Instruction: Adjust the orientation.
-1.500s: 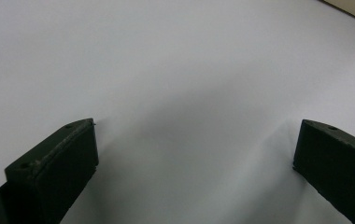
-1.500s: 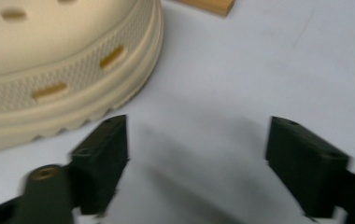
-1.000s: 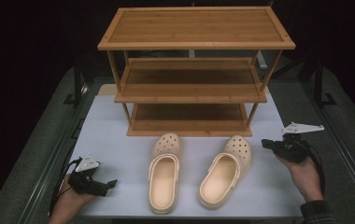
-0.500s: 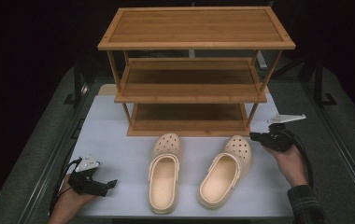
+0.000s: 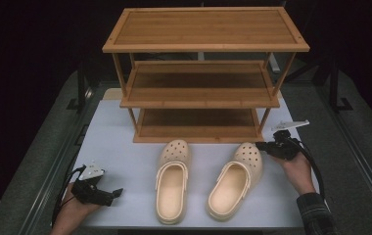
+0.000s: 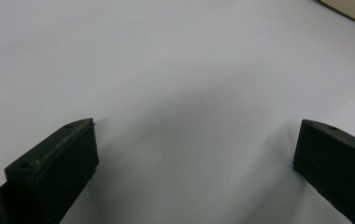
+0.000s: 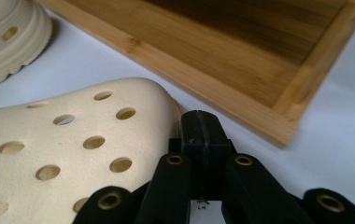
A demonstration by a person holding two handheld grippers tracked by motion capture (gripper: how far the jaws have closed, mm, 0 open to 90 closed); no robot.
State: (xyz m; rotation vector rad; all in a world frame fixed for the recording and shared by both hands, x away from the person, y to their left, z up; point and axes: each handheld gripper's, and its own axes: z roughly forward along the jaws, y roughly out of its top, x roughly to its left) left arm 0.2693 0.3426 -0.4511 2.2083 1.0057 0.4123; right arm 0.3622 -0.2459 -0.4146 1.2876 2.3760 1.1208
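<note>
Right hand-held gripper [image 5: 261,145] closed, empty, tip at the right clog [image 5: 235,180] toe on the tabletop [image 5: 125,147], likely to nudge it toward the rack [image 5: 201,98]. Left hand-held gripper [image 5: 117,192] open, resting aside.

No readable text — no labels, brands or numbers

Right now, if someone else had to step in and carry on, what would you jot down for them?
Left hand-held gripper: open, empty, low over the white mat at the near left.
Right hand-held gripper: shut, empty, tip at the toe of the right clog.
Left clog lies beside it, both in front of the bamboo rack.
Done: nothing shelved.
Left: probably both clogs onto the rack.
</note>
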